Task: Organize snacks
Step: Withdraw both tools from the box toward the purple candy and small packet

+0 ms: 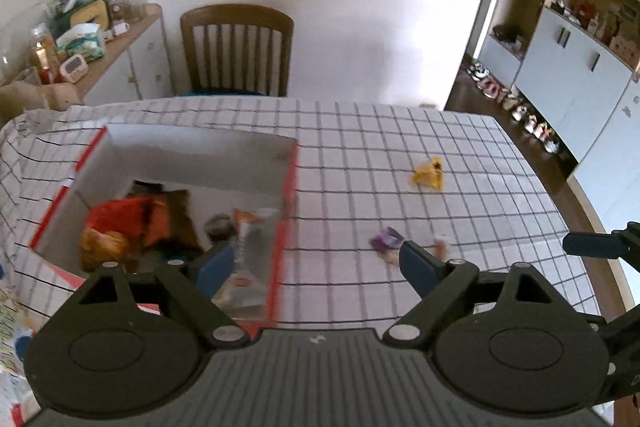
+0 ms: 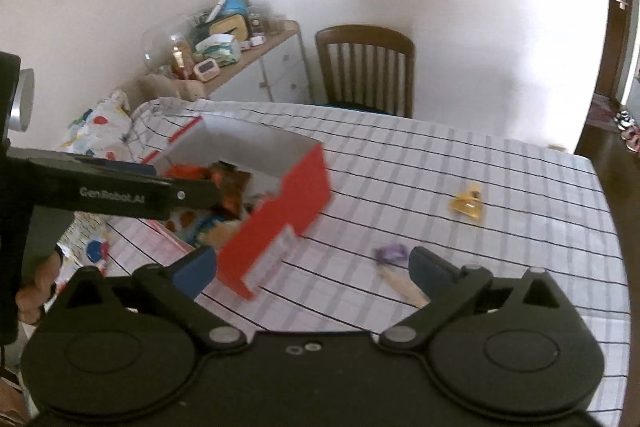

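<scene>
Snacks in two places: most heaped inside an open red box point(image 1: 286, 187) with white inner walls, on the left part of a table point(image 1: 480, 187) under a white cloth with dark grid lines; two loose ones on the cloth to its right. In the box, from the left: an orange-red packet point(image 1: 116, 217), a brown packet point(image 1: 176, 215) leaning beside it, a clear wrapper point(image 1: 252, 247) against the right wall; the rest too blurred to tell. Next, right of the box, a small purple wrapped sweet point(image 1: 386, 238) on the cloth, with something pale and stick-like just beside it, also blurred. Farther right and farther back, a yellow wrapped snack point(image 1: 428, 175), well apart from the purple one. Left gripper point(image 1: 316, 269) with blue-padded fingers spread wide, nothing between them, one pad over the box's near right corner, the other just beside the purple sweet. Right gripper point(image 2: 314, 273) likewise spread wide and holding nothing, left pad by the box's red front corner point(image 2: 280, 219), right pad just beside the purple sweet point(image 2: 390, 253); yellow snack point(image 2: 466, 205) beyond it to the right. Behind the table, a wooden chair point(image 1: 236, 47) against a white wall, and a cluttered sideboard point(image 1: 120, 39) to its left.
</scene>
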{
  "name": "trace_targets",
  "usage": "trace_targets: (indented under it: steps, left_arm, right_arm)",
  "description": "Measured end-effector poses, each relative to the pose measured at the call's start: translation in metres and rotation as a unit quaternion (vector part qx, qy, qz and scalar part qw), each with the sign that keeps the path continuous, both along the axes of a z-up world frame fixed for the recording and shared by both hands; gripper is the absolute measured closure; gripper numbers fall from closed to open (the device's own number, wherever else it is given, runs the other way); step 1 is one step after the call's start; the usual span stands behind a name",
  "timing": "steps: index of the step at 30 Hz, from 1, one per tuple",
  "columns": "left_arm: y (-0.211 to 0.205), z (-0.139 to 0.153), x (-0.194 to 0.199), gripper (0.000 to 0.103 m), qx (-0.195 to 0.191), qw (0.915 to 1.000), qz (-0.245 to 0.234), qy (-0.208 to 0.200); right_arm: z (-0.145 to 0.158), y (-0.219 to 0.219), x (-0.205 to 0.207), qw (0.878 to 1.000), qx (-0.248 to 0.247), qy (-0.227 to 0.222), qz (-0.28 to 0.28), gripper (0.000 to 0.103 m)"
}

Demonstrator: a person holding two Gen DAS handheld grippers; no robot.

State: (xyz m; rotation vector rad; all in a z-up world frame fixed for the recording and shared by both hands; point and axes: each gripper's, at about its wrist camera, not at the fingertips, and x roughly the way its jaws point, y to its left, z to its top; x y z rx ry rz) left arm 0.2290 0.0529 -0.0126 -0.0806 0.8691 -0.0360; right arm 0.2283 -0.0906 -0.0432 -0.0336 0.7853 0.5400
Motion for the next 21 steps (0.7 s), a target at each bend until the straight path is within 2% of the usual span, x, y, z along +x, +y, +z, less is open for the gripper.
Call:
trace_targets:
  steps: [11, 17, 21]
  left_arm:
    - [-0.059, -0.018, 0.024, 0.013, -0.004, 0.9996, 0.008, 0.028]
    - [-0.074, -0.033, 0.049, 0.013, -0.005, 0.9983, 0.009, 0.058]
    - [-0.082, -0.047, 0.070, 0.013, 0.006, 0.9967, -0.011, 0.081]
  right_arm:
    - [-0.024, -0.082, 0.007, 0.999, -0.005, 0.021, -0.046, 0.001]
    - [-0.036, -0.102, 0.016, 0.997, 0.004, 0.037, -0.065, 0.002]
    - [-0.046, -0.108, 0.027, 0.995, 0.013, 0.051, -0.079, 0.007]
